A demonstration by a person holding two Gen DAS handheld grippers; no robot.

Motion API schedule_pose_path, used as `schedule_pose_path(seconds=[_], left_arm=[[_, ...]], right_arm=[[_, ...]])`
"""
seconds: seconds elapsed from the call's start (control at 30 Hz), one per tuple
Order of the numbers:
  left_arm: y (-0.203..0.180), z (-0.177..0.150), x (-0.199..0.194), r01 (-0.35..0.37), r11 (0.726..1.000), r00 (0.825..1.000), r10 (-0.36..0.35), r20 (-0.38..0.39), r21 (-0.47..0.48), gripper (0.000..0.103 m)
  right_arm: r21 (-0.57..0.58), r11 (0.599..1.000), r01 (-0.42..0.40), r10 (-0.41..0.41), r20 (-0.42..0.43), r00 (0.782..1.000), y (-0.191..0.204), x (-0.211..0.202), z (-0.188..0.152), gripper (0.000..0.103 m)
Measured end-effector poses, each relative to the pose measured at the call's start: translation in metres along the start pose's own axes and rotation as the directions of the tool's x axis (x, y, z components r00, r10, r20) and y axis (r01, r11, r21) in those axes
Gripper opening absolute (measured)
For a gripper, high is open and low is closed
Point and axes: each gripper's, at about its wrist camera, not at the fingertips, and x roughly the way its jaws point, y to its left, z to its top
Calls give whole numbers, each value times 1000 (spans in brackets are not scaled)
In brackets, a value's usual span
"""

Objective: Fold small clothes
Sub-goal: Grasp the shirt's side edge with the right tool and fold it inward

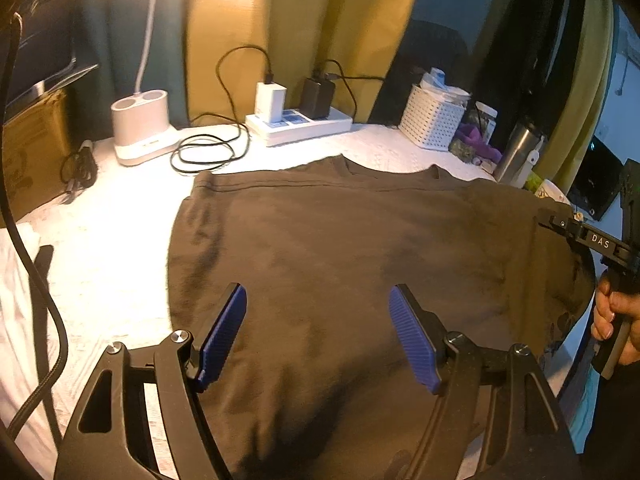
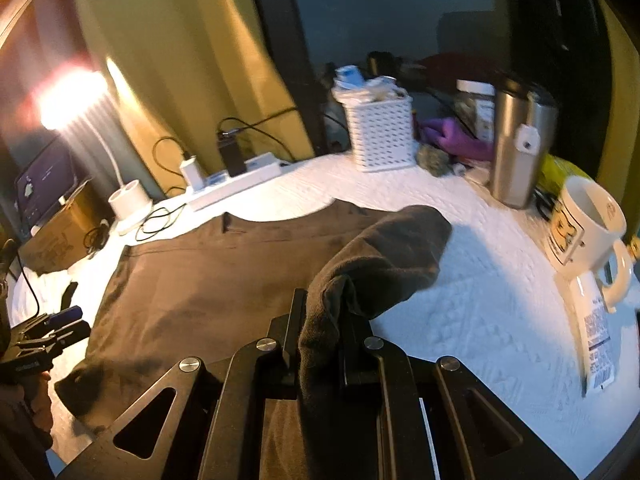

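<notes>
White textured cloth covers the counter [image 2: 460, 312], cluttered at the back with a power strip [image 1: 298, 126], a lamp base [image 1: 140, 126], a perforated basket [image 2: 380, 136], a steel tumbler [image 2: 516, 148] and a mug [image 2: 588, 232].

The brown T-shirt [image 1: 340, 248] lies spread flat across the middle. The right hand-held gripper [image 2: 320, 332] is clamped on a bunch of its sleeve-side fabric, raised off the cloth. The left hand-held gripper [image 1: 318, 332] hovers over the shirt's lower part with jaws wide and nothing between them.

To fold well, I would carry the pinched edge straight across toward the shirt's midline, keeping it taut and low, while the free gripper pins the body down so it cannot slide.

Only the right wrist view shows the pinch and the lifted fold; the left wrist view shows the collar, the shirt's flat left side, and a hand [image 1: 616, 316] gripping the other tool's handle.
</notes>
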Motion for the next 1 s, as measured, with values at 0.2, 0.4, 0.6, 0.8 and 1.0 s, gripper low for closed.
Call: schedule_pose_path(seconds=[0.2,0.4,0.6,0.8,1.0], left_arm=[[29,-7,-13,-16,999,1000,17,21,-46,74],[57,-16,-26,-35,996,999,37,32,-81,74],[80,-23,-37,-39,992,998,45,46,-116,74],[96,-30,-46,-37,990,997,46,61,-136,74],[111,-39,-55,-41,986,996,52,67,-160,74]], right_arm=[[-66,997,-46,46,-4,999,46,6,6,11],[-115,989,-92,90,-26,996,87,16,6,11],[-157,978,-136,130,-48,990,124,22,4,11],[-215,957,-196,182,-83,980,168,31,-2,11],[-265,927,-266,233,-148,961,218,45,-19,11]])
